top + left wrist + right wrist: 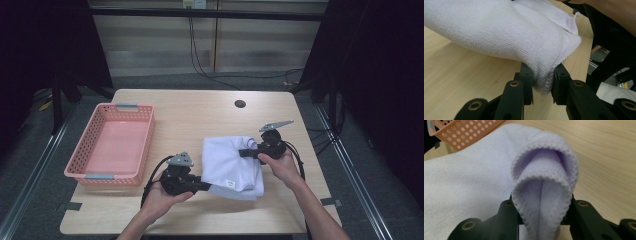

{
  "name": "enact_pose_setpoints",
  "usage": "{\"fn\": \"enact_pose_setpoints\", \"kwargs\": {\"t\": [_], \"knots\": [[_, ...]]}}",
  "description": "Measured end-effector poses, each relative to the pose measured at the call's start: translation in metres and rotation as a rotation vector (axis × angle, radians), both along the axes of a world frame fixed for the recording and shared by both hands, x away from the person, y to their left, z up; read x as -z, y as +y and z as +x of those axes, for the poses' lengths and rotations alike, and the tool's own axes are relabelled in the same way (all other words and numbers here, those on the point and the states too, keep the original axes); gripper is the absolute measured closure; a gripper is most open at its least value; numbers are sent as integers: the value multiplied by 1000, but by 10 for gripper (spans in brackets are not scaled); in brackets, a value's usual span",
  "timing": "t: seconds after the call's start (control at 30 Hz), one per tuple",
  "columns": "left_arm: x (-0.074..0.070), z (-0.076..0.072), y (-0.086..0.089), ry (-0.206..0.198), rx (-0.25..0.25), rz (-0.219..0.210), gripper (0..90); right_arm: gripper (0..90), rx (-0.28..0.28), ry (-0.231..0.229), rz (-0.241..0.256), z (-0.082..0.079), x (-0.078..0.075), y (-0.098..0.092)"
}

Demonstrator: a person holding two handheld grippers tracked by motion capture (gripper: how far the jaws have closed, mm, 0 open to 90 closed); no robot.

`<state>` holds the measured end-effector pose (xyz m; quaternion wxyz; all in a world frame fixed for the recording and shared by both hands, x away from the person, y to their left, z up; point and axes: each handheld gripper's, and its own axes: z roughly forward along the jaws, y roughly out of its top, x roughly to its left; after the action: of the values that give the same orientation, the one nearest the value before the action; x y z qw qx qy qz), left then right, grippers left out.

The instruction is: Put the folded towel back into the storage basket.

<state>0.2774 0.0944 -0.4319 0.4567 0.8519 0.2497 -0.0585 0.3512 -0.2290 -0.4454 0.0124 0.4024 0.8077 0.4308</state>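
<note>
A white towel lies folded on the wooden table, right of centre. My left gripper is shut on the towel's near left corner; in the left gripper view the cloth bunches between the two black jaws of that gripper. My right gripper is shut on the towel's far right edge. In the right gripper view a doubled fold of towel stands pinched in the gripper. A hand holds each gripper from below.
A pink perforated basket stands at the table's left side, and its corner shows in the right gripper view. A round cable hole sits near the table's far edge. Black frame legs stand at both back corners.
</note>
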Motion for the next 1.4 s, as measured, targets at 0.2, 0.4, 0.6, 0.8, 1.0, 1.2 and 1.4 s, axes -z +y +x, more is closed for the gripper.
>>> {"fn": "enact_pose_setpoints", "kwargs": {"t": [0.2,0.4,0.6,0.8,1.0,1.2,1.4], "knots": [[-10,5,12,-22,-18,-2,745,694,-12,-16,7,8,-12,9],[-15,5,25,-36,-51,-10,746,695,-31,-39,19,16,-25,20],[-20,8,42,-31,-80,-34,747,694,-59,-54,28,26,-33,36],[-27,12,57,-33,-108,-66,748,694,-68,-61,37,35,-42,50],[-37,15,70,-46,-126,-75,749,694,-89,-78,52,45,-53,66],[-46,18,85,-59,-149,-91,749,695,-100,-89,65,52,-61,79],[-50,18,99,-65,-180,-123,749,695,-122,-85,77,60,-69,94]]}}
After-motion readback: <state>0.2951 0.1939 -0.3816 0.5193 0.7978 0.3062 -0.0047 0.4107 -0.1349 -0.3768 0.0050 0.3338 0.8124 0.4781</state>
